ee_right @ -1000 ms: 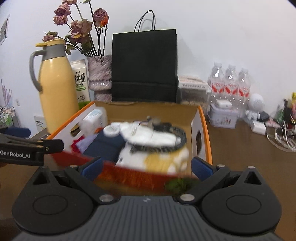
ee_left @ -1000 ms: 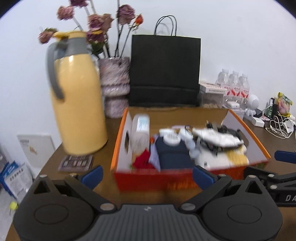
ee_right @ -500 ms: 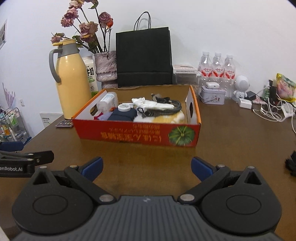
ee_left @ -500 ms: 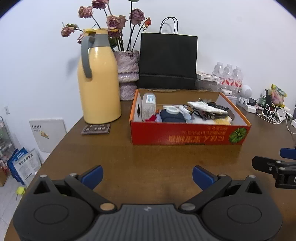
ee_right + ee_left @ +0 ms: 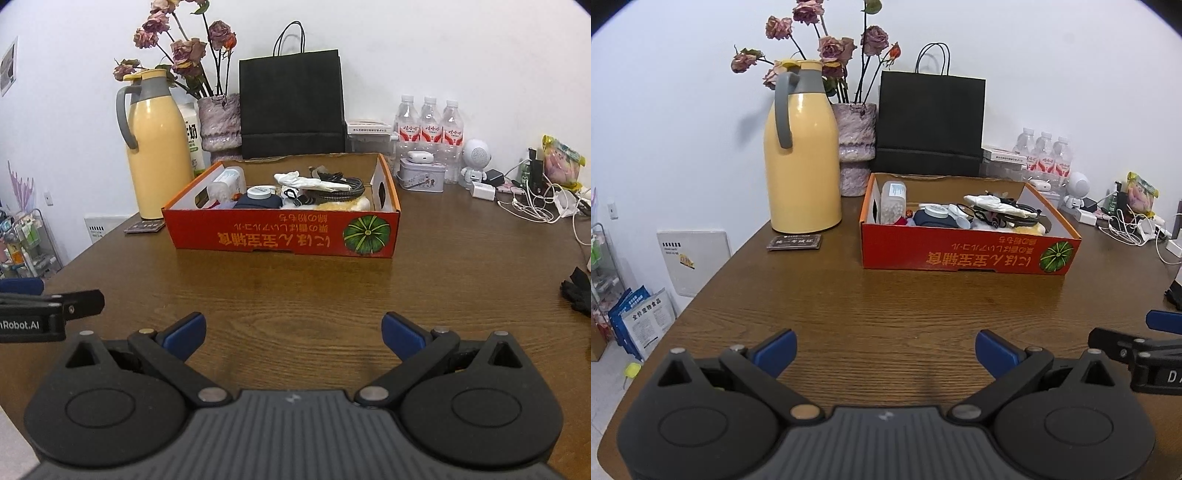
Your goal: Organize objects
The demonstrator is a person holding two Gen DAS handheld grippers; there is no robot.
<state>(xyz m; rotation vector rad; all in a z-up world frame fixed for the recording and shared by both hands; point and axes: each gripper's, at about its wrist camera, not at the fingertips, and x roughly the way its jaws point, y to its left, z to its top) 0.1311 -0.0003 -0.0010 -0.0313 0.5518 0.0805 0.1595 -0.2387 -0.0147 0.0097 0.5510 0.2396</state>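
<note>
Box [image 5: 967, 254] of loose odds sits toward the surface's [image 5: 886, 314] far edge; we judge it light, best gripped by its stiff side walls, both hand-held grippers [image 5: 884, 349] [image 5: 291, 332] wide and empty.

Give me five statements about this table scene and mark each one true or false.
1. Both grippers are open and hold nothing. True: left gripper and right gripper show only bare table between their fingers.
2. The orange box is empty. False: it holds a pile of small items.
3. The yellow thermos stands upright, left of the box. True.
4. The black paper bag lies flat on the table. False: it stands upright behind the box.
5. Three water bottles stand inside the box. False: they stand outside it, near the wall.
</note>
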